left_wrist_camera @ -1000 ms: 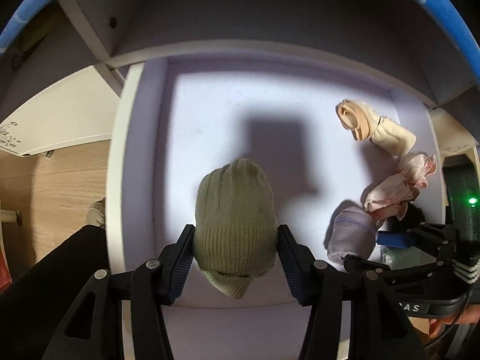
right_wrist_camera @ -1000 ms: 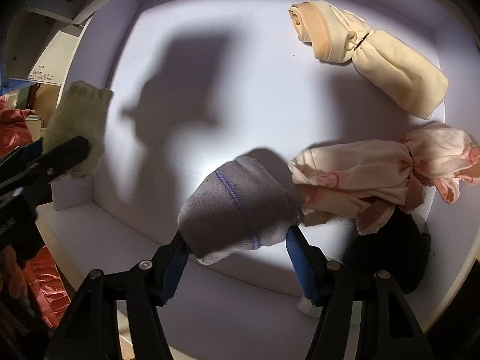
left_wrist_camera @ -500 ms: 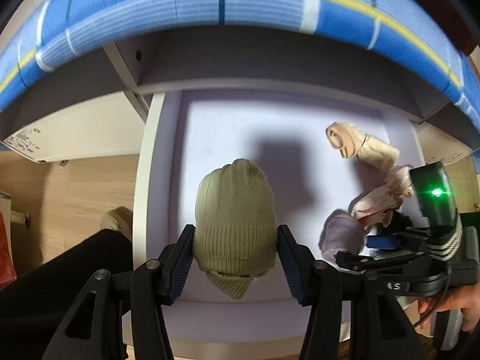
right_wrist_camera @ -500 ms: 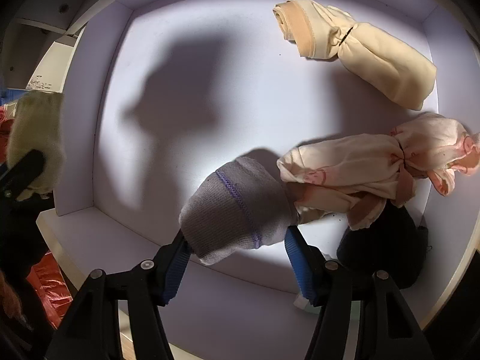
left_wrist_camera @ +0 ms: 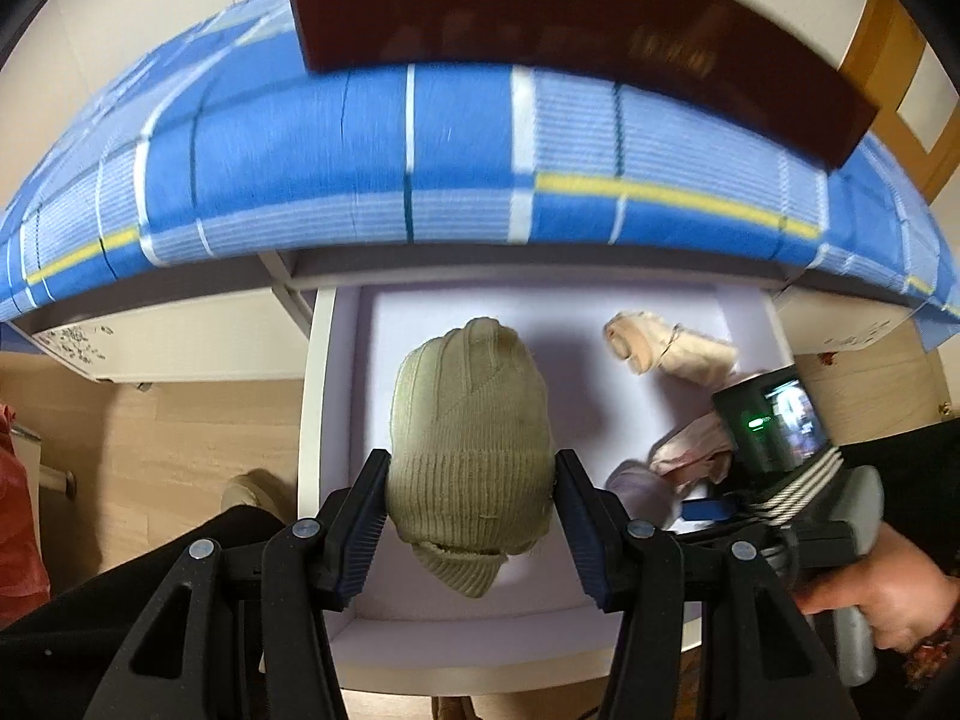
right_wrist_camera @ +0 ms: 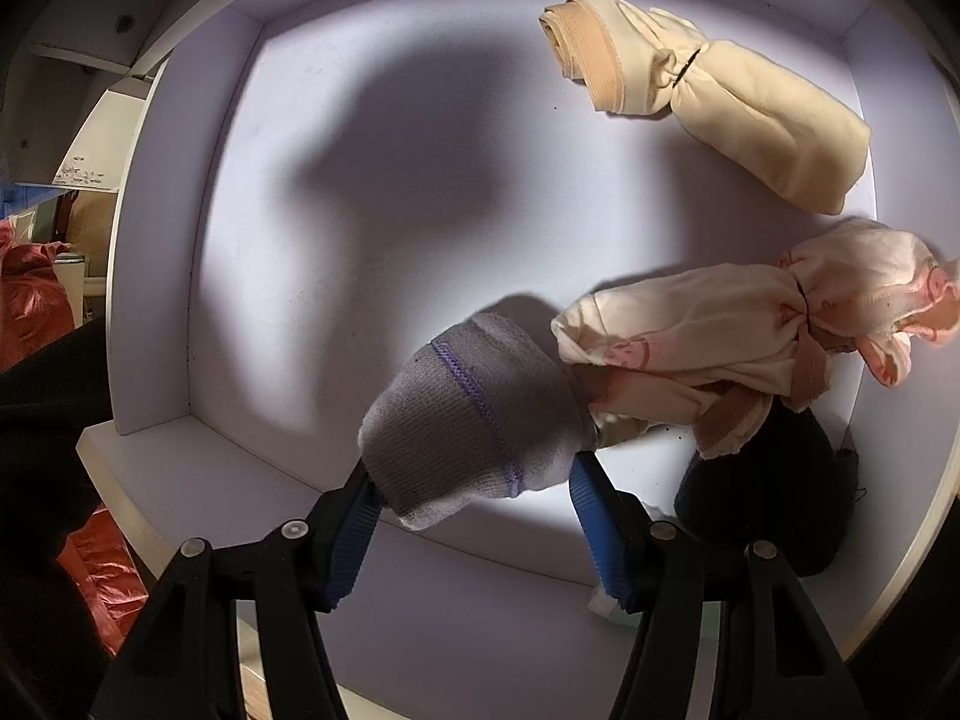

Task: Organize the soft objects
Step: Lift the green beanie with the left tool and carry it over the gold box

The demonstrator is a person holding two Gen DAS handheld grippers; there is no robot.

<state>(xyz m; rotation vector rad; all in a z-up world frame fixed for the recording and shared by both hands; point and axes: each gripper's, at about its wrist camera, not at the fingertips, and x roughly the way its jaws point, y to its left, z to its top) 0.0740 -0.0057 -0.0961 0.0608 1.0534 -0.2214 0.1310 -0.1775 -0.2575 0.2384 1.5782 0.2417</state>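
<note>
the left hand-held gripper [left_wrist_camera: 471, 519] pinches an olive knit hat [left_wrist_camera: 471, 444]; the right hand-held gripper [right_wrist_camera: 474, 495] pinches a grey sock bundle [right_wrist_camera: 474, 420].

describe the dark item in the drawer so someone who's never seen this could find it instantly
Start at the white open drawer and go to its right side in the right wrist view. The black fuzzy bundle lies in the near right corner, partly under the pink-printed cream tied cloth bundle. It is the only dark item; the other bundles are cream, pink or grey.
</note>
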